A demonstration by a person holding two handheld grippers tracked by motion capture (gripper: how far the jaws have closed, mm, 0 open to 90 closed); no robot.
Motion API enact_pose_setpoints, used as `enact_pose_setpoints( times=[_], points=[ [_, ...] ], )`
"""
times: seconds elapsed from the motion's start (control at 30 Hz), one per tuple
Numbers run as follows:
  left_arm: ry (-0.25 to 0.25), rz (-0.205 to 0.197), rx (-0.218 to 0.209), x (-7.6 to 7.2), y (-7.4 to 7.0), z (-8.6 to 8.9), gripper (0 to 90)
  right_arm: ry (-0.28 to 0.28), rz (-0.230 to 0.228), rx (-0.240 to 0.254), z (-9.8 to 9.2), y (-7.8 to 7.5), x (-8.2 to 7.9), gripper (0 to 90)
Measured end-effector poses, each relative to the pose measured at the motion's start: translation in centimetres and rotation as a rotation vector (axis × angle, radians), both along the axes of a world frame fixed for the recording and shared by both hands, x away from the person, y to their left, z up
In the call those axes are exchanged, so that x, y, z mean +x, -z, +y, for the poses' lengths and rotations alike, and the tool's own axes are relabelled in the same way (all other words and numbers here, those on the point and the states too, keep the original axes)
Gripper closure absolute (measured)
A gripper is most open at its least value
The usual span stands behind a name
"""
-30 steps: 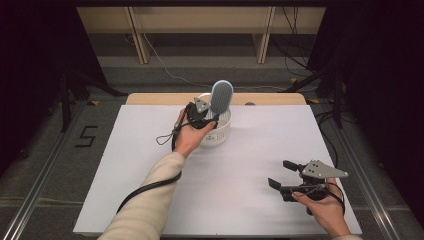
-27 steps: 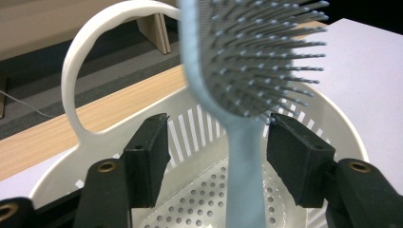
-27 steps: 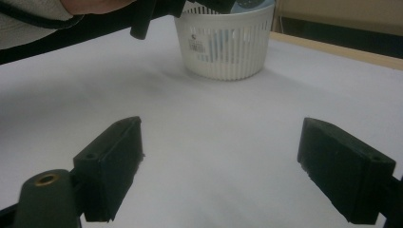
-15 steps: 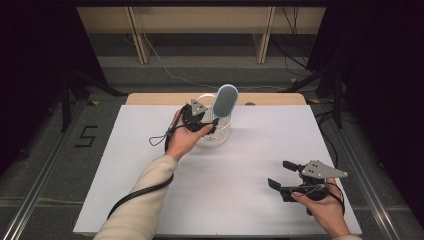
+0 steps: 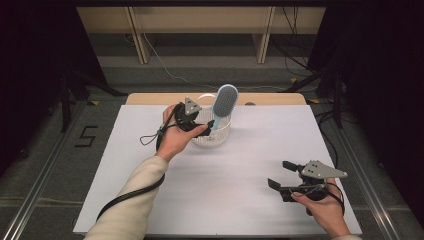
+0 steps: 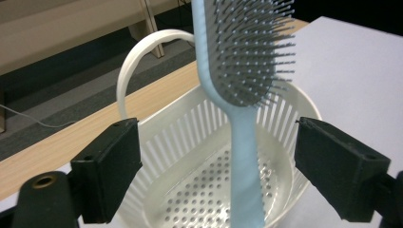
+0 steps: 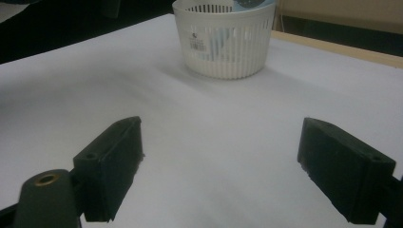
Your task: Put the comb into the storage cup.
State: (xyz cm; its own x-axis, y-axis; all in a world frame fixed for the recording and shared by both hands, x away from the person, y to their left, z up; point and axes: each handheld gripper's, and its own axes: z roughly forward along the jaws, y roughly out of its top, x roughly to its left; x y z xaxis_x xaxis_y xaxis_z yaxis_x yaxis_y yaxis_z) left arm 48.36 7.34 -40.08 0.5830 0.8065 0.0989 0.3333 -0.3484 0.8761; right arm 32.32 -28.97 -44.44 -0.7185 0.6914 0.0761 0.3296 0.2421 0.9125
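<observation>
Now left tool (image 6: 211, 175) opening wide — hairbrush (image 6: 244, 156) between, untouched

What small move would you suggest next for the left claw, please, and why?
Probably draw the left claw straight back. Its jaws have just been opening and stand clear of the pale blue plastic hairbrush, which stands handle-down in the white slotted plastic basket.

Left gripper (image 5: 204, 122) drawn back a little from the blue hairbrush (image 5: 223, 102) toward the near left, jaws just opened wide. Brush now free, standing handle-down, leaning in the white basket (image 5: 218, 134).
</observation>
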Motion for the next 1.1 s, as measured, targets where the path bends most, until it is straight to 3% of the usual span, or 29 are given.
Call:
enact_pose_setpoints(
  times=[0.2,0.53,0.77,1.1],
  points=[
    [0.009,0.002,0.045,-1.0,0.0,0.8,8.0,0.001,0.0,0.0,0.0,0.0,0.0,15.8],
    [0.017,-0.005,0.032,-2.1,-0.7,1.9,0.0,0.001,-0.004,-0.004,-0.1,-0.1,0.0,15.8],
    [0.046,-0.003,0.004,-3.1,-1.5,2.5,0.0,0.001,-0.006,0.0,-0.1,-0.1,0.0,15.8],
    [0.066,-0.027,-0.002,-4.5,-2.1,3.3,0.0,0.0,-0.007,-0.004,-0.1,-0.2,-0.1,15.8]
  ],
)
